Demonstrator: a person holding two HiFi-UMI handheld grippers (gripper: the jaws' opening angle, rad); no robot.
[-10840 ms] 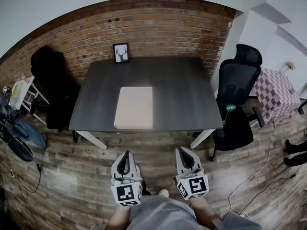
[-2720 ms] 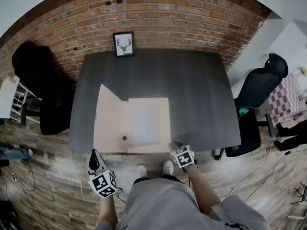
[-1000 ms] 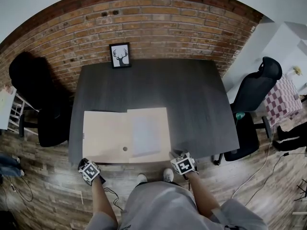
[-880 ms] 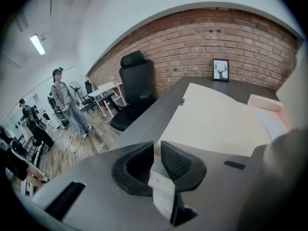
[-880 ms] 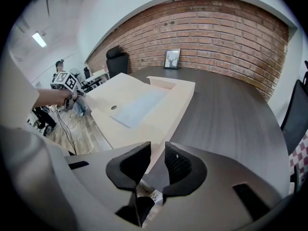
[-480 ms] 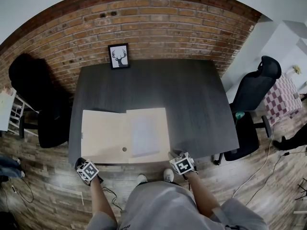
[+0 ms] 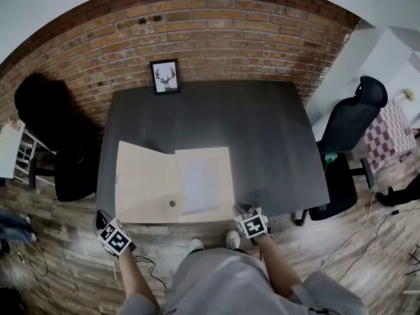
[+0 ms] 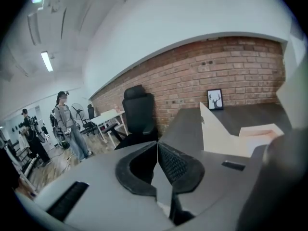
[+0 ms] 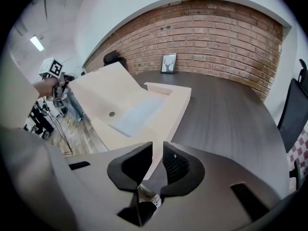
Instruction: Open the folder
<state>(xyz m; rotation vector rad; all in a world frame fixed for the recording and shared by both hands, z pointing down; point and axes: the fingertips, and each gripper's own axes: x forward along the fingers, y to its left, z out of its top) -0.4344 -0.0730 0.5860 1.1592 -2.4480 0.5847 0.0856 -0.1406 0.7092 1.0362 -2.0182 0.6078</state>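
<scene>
The tan folder lies open at the front of the dark table, with a pale sheet on its right half. Its left cover tilts up off the table and shows as a raised flap in the left gripper view and the right gripper view. My left gripper hangs off the table's front left corner, jaws shut, with nothing seen between them. At the folder's front right corner my right gripper is shut on the folder's edge.
A framed deer picture stands at the table's back edge against the brick wall. A black chair sits left of the table, an office chair to the right. People stand far off in the left gripper view.
My left gripper has lifted away from the table's front left corner. The left cover, flat a moment ago, now tilts up. The right gripper has stayed put.
</scene>
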